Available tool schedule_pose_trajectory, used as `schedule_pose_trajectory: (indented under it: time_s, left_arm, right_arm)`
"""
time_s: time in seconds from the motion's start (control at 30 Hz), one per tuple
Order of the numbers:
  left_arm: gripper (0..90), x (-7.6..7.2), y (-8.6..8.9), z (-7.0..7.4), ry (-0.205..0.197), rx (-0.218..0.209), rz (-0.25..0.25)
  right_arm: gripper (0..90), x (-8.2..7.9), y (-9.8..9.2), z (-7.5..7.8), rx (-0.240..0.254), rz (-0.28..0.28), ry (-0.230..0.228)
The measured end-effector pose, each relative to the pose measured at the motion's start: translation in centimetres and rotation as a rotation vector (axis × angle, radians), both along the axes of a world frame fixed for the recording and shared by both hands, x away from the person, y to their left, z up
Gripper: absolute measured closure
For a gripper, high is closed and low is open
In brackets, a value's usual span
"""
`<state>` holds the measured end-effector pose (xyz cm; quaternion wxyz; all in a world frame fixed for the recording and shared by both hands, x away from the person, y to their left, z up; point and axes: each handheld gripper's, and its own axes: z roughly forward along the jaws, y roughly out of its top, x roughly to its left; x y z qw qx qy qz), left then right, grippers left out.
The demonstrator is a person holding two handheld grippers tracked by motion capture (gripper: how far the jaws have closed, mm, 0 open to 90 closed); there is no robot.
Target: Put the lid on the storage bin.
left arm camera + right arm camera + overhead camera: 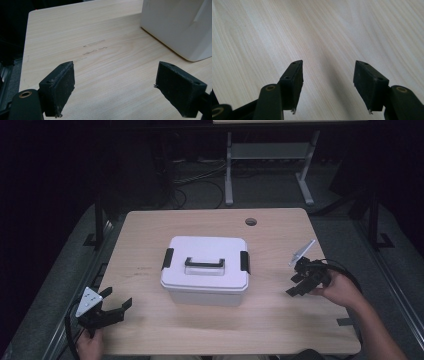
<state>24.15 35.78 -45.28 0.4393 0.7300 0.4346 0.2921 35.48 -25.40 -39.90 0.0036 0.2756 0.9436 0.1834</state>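
A white plastic storage box (pixel 205 270) with a black handle (pixel 204 264) and black side latches sits in the middle of the wooden table (pixel 150 235). Its lid is on. My left gripper (pixel 116 301) rests at the front left corner of the table, open, with nothing between its jaws. In the left gripper view the open gripper (pixel 115 75) points across bare wood toward the box (pixel 175 25) at the upper right. My right gripper (pixel 295 285) is right of the box, tilted down at the table, open and empty. The right gripper (pixel 327 72) looks at bare wood.
A round cable hole (pixel 251 222) lies near the table's far edge. A white desk frame (pixel 270 155) and cables stand on the dark floor behind. A small black tab (pixel 344 322) sits at the table's right front edge.
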Motion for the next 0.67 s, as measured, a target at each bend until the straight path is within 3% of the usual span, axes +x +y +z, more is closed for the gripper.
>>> schedule_pose_trajectory:
  time_s: [0.67]
  left_arm:
    - [15.1, 0.0, 0.0, 0.0, 0.002, 0.002, 0.001]
  right_arm:
    - [39.0, -1.0, -1.1, -0.8, 0.017, -0.012, 0.01]
